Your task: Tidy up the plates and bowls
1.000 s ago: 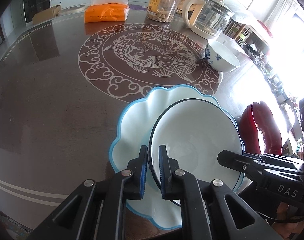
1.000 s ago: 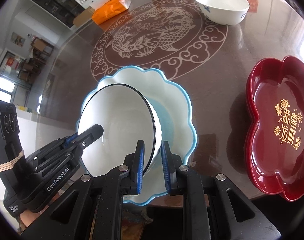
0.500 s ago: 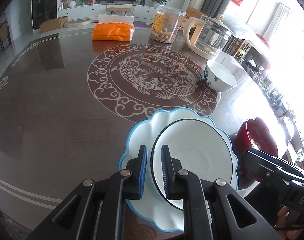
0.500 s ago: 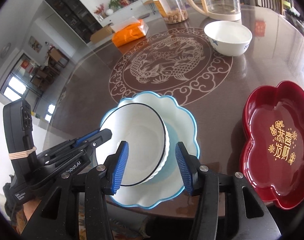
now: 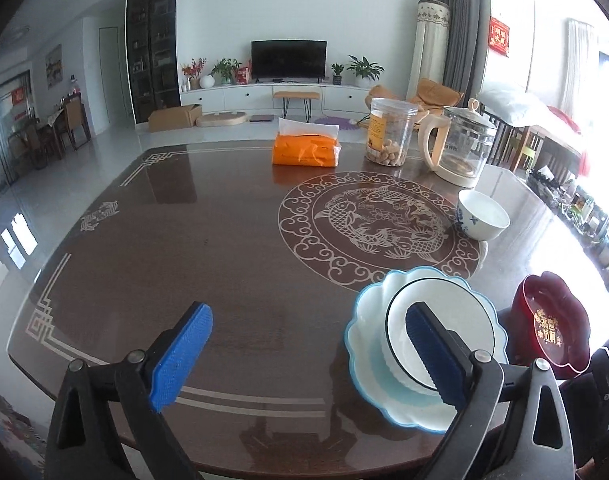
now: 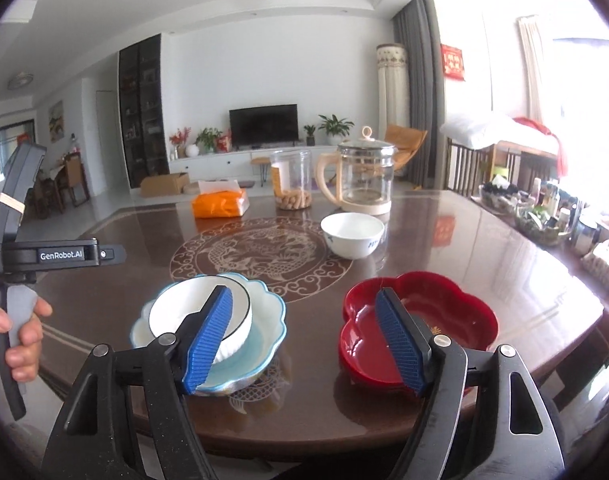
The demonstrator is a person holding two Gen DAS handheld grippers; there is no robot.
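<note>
A white bowl with a black rim point(image 5: 444, 320) point(image 6: 192, 308) sits inside a scalloped blue-rimmed plate point(image 5: 364, 344) point(image 6: 268, 320) near the table's front edge. A red flower-shaped dish point(image 5: 552, 320) point(image 6: 444, 308) lies to its right. A white bowl with blue marks point(image 5: 482, 220) point(image 6: 352, 236) stands farther back. My left gripper point(image 5: 308, 344) is open and empty, raised back from the stack. My right gripper point(image 6: 304, 332) is open and empty, above the gap between plate and red dish.
On the far side of the brown patterned table point(image 5: 184, 260) stand an orange tissue pack point(image 5: 306, 151), a clear jar of snacks point(image 5: 390, 138) and a glass kettle point(image 5: 460, 146). The left gripper's body and the hand holding it point(image 6: 20, 328) show at left.
Both grippers let go of the black-rimmed bowl, opened wide and pulled back and up. The bowl now rests in the blue-rimmed plate.
</note>
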